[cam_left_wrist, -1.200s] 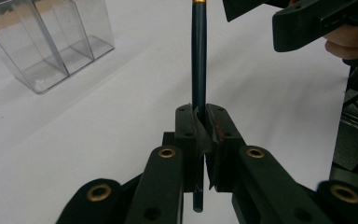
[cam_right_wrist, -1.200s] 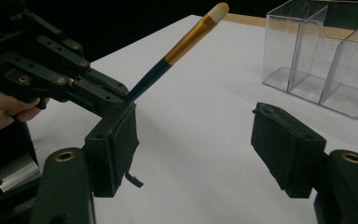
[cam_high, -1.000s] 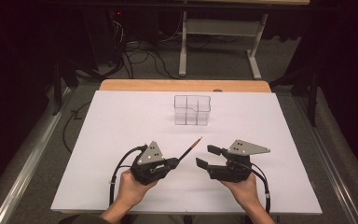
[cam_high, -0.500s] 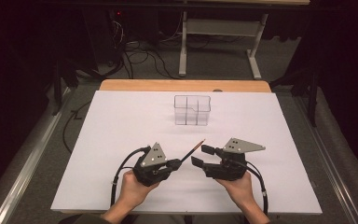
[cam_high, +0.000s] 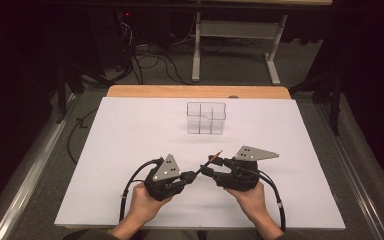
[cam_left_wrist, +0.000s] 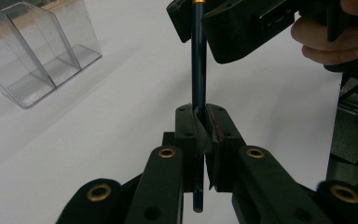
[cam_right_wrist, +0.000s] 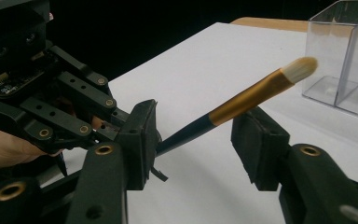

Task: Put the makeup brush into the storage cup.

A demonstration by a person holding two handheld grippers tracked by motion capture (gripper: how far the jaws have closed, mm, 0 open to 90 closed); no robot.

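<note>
A clear organizer stands at the far middle of the white table, its compartments apparently empty, though the clear walls make that hard to judge. Well nearer, the left gripper has its jaws clamped on the dark handle of a brush, which slants up to the right. The right gripper has its jaws on either side of the brush near the gold ferrule; they have just been closing, with a gap remaining on both sides.
</note>
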